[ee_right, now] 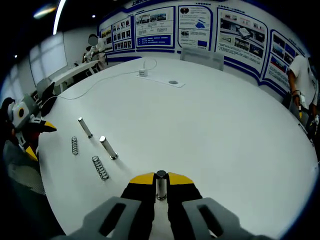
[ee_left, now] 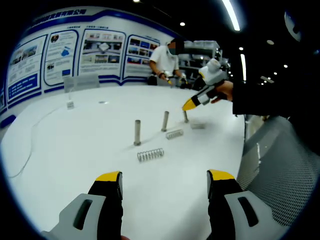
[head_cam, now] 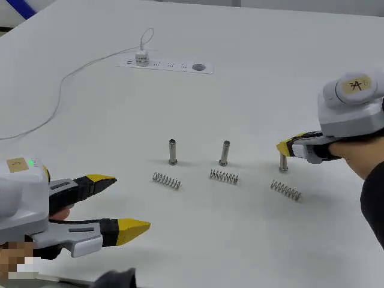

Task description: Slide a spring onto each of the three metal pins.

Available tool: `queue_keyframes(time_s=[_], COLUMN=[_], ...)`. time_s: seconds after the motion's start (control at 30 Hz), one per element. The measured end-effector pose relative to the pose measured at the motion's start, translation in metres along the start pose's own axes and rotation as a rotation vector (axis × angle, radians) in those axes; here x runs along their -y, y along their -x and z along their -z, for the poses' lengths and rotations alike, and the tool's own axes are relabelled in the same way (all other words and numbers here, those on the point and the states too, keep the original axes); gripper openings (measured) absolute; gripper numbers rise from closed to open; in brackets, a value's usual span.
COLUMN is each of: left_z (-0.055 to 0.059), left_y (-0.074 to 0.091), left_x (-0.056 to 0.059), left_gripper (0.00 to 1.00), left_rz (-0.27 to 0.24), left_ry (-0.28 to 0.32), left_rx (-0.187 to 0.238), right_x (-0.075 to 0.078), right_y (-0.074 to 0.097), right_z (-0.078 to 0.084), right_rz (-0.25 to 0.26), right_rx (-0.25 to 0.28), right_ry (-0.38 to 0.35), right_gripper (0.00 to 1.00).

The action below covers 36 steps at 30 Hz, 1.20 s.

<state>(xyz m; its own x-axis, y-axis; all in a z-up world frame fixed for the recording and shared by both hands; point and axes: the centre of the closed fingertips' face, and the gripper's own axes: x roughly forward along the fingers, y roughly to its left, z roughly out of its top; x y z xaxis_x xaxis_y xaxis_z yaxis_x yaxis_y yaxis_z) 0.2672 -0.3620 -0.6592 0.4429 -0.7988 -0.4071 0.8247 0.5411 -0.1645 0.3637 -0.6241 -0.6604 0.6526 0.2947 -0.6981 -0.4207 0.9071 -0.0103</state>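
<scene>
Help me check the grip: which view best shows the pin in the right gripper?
The right gripper view: the right gripper clamps the right pin close up, unhidden. The head view shows it small, top behind the gripper; the left gripper view, far off and tiny.

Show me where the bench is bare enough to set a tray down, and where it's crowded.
Bare: the wide stretch between the power strip and the row of pins; also the near bench in front of the springs, right of the left hand-held gripper. Crowded: the pin-and-spring row, where the right hand-held gripper grips the right pin.
</scene>
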Motion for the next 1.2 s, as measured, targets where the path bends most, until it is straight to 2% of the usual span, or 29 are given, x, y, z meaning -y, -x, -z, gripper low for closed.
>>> queue_keyframes(time_s=[0.7,1.2], left_z=[-0.001,-0.003], left_y=[0.001,0.003], left_x=[0.001,0.003], left_gripper=[0.7,0.7], left_rz=[-0.001,-0.003], left_ry=[-0.006,-0.009], left_rx=[-0.003,-0.003], right_x=[-0.003,-0.008], right_y=[0.014,0.016], right_z=[0.012,0.015], right_rz=[-0.003,-0.016], right_rx=[0.005,0.003], right_ry=[0.002,0.046], right_gripper=[0.09,0.1])
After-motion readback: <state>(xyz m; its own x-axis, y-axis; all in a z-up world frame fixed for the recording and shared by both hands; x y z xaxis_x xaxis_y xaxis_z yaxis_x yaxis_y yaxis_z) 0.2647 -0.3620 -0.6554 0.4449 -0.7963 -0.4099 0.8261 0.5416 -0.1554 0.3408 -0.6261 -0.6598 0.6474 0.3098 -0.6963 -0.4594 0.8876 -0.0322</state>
